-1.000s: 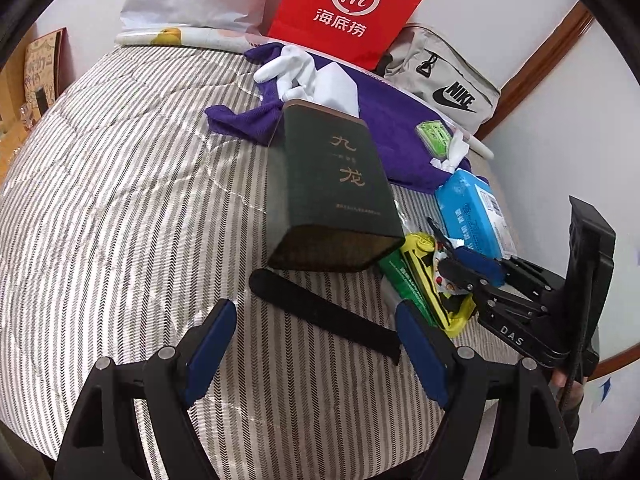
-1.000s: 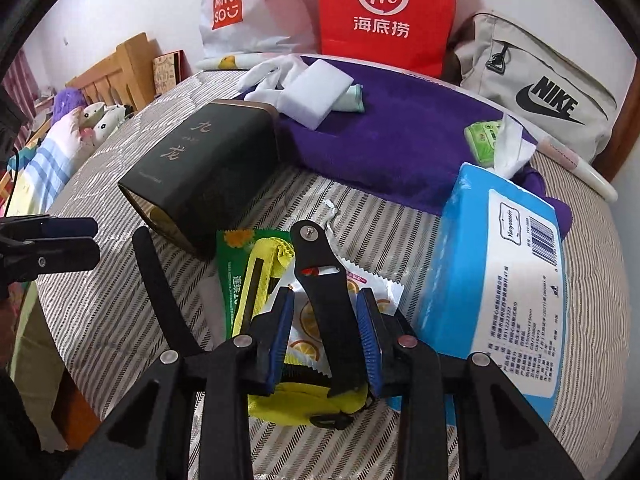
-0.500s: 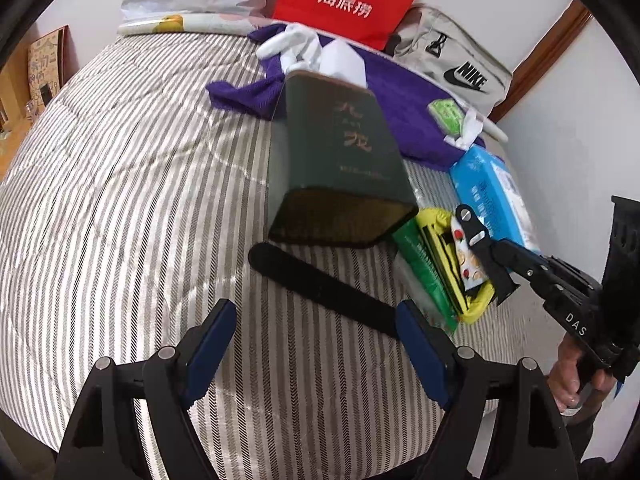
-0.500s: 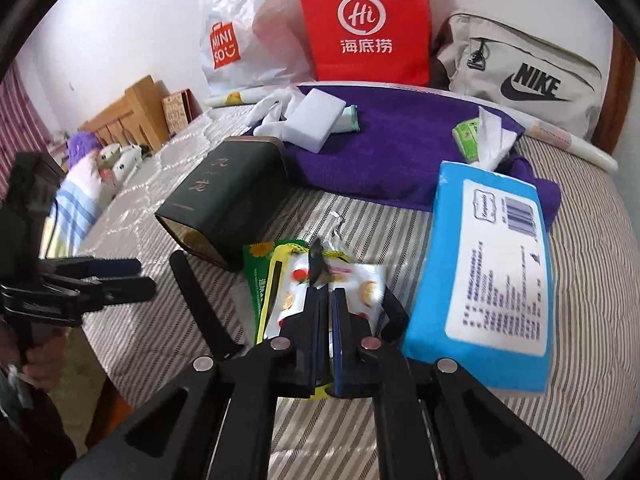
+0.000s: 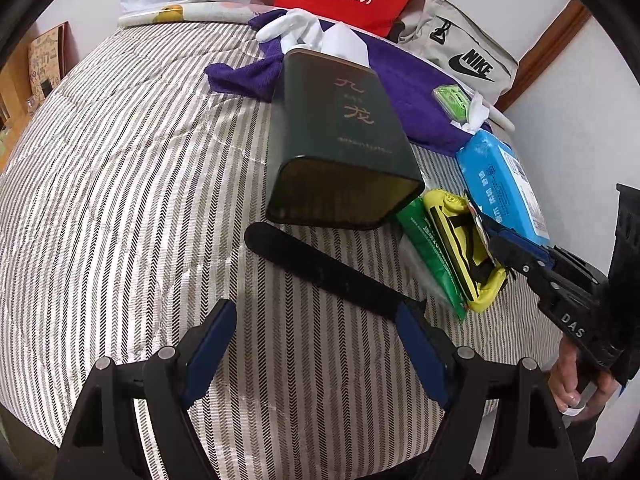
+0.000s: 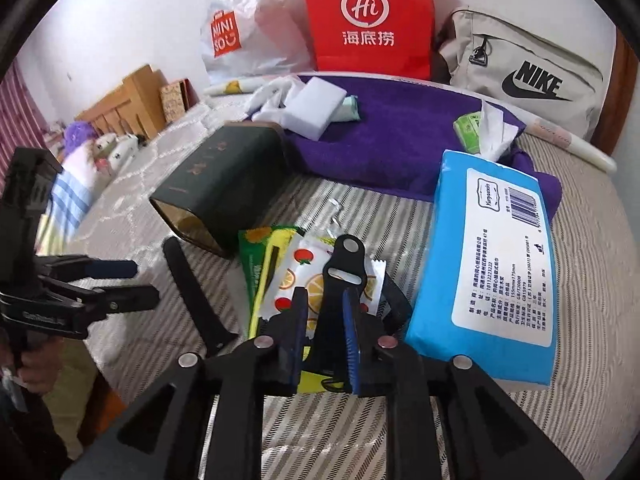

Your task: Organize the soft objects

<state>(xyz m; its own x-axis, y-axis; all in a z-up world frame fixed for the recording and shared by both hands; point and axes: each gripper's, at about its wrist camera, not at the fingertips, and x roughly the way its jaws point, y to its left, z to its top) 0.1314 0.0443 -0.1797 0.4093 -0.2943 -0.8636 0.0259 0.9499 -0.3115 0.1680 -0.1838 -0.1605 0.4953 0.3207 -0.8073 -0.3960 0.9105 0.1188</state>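
Left gripper [image 5: 316, 344] is hovering over the near edge of the striped bed [image 5: 120, 184], jaws standing wide apart, nothing between them. Seen from the right wrist camera it is sitting at the left side of the bed [image 6: 92, 280], off the mattress edge.

Just ahead of it a black strap [image 5: 324, 272] is lying flat and diagonal on the cover, its near end reaching toward the right finger. Beyond the strap a dark green box [image 5: 340, 140] is lying on its side, open end facing the near edge. Its far end is touching a purple towel [image 5: 416, 96] that is carrying a white sponge block [image 6: 314, 114] and white gloves [image 5: 292, 30].

Right of the box, a green packet [image 5: 430, 248] and a yellow pouch [image 5: 460, 240] are lying side by side, touching. A fruit-print sachet [image 6: 304, 268] is resting on top of the pouch.

Right gripper [image 6: 325, 322] is pressing down on this pile, fingers drawn in on a black buckle strap [image 6: 344, 268] that is standing up between the blue pads.

A blue tissue pack [image 6: 492, 264] is lying just beside the pile toward the right edge, its far end overlapping the towel. Small green tissue packet [image 6: 470, 130] is sitting on the towel.

Along the far edge: white shopping bag [image 6: 248, 28], red paper bag [image 6: 368, 16], grey bag [image 6: 520, 76].
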